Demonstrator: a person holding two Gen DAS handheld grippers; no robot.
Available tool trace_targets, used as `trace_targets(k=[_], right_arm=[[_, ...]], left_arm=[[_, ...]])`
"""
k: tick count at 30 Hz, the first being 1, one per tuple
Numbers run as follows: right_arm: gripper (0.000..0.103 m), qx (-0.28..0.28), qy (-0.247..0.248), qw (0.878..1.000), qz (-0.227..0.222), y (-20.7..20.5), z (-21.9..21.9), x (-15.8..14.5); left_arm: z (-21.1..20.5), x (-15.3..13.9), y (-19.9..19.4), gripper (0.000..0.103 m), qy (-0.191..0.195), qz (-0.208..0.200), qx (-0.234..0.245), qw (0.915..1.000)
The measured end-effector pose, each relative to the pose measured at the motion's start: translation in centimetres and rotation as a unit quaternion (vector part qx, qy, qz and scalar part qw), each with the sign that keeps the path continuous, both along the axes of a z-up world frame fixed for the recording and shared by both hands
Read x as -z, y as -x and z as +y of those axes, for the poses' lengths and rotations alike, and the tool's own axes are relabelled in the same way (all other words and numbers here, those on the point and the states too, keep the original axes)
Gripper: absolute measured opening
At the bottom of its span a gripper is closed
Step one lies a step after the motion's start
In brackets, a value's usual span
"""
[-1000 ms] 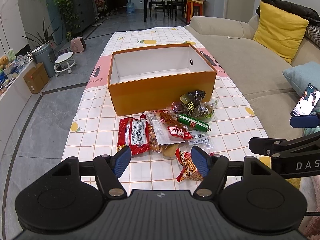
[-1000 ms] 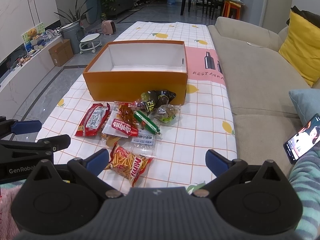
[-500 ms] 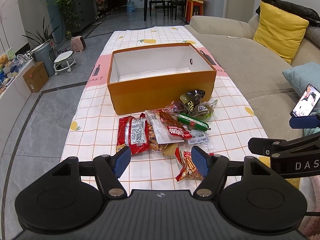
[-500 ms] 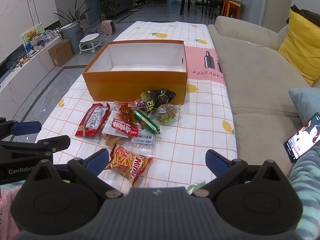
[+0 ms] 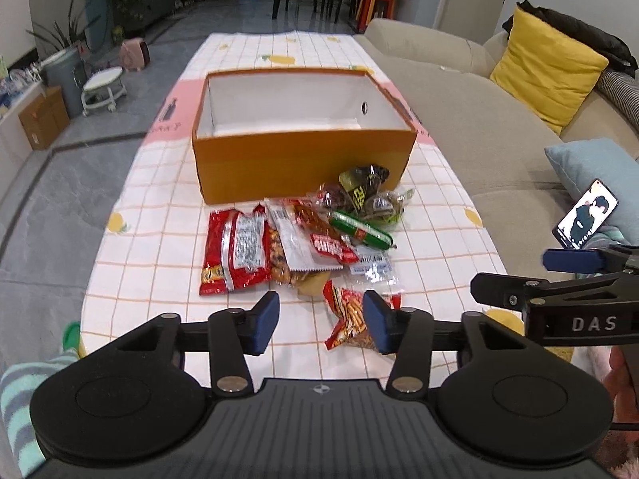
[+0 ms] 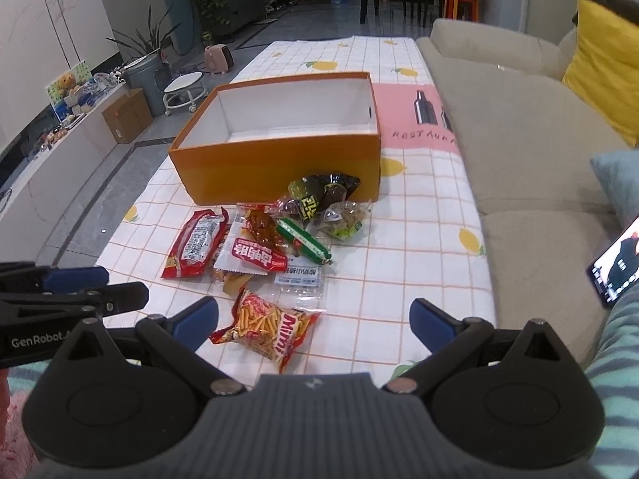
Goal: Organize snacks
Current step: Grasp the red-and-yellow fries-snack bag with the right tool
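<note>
An empty orange box with a white inside stands on the checked tablecloth; it also shows in the right wrist view. Several snack packs lie in front of it: a red pack, a green sausage, a dark pack and an orange Mimi pack nearest me. My left gripper is open and empty, above the table's near edge beside the Mimi pack. My right gripper is open wide and empty, with the Mimi pack between its fingers in view.
A beige sofa runs along the table's right side with a yellow cushion. A phone stands at the right. Grey floor, a stool and plants lie to the left.
Both grippers have moved forward and lower toward the snacks. My left gripper's fingers stand closer together than before. The snacks and the box have not moved.
</note>
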State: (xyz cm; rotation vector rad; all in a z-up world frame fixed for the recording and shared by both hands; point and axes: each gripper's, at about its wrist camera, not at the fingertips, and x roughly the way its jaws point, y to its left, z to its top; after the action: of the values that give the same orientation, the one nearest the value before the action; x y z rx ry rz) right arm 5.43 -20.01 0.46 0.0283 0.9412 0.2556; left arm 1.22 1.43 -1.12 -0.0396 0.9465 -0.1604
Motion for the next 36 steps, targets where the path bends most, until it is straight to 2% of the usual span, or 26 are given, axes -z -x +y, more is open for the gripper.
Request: trace_targets(k=[1, 6, 10, 14, 20, 26, 30, 36], right_arm=[[0.088, -0.003, 0.000, 1.000, 0.004, -0.2, 0.1, 0.2], [0.086, -0.025, -0.008, 0.999, 0.027, -1.4, 0.9, 1.7], [0.080, -0.050, 0.005, 0.998, 0.047, -2.4, 1.8, 3.3], [0.079, -0.083, 0.016, 0.994, 0.070, -3.5, 2.8, 5.3], [0.079, -0.135, 0.048, 0.985, 0.093, -4.7, 5.0, 7.9], [0.079, -0.165, 0.069, 0.977, 0.112, -5.6, 6.3, 10.1], [0.080, -0.176, 0.094, 0.972, 0.122, -6.3, 7.2, 11.6], [0.079, -0.192, 0.104, 0.967, 0.131, -7.0, 8.2, 13.2]], left_arm=[[0.2, 0.1, -0.2, 0.053, 0.002, 0.007, -0.002, 1.0000], [0.7, 1.1, -1.3, 0.052, 0.021, 0.041, 0.008, 0.9989], [0.7, 2.2, -2.2, 0.053, 0.009, 0.061, 0.016, 0.9980], [0.8, 3.2, -3.1, 0.057, -0.009, 0.073, 0.011, 0.9973], [1.1, 4.6, -4.4, 0.059, -0.021, 0.099, 0.009, 0.9949], [1.4, 5.9, -5.7, 0.062, -0.042, 0.112, 0.006, 0.9928], [1.8, 6.5, -6.3, 0.062, -0.044, 0.122, 0.003, 0.9916], [2.1, 7.6, -6.9, 0.062, -0.051, 0.135, 0.004, 0.9895]])
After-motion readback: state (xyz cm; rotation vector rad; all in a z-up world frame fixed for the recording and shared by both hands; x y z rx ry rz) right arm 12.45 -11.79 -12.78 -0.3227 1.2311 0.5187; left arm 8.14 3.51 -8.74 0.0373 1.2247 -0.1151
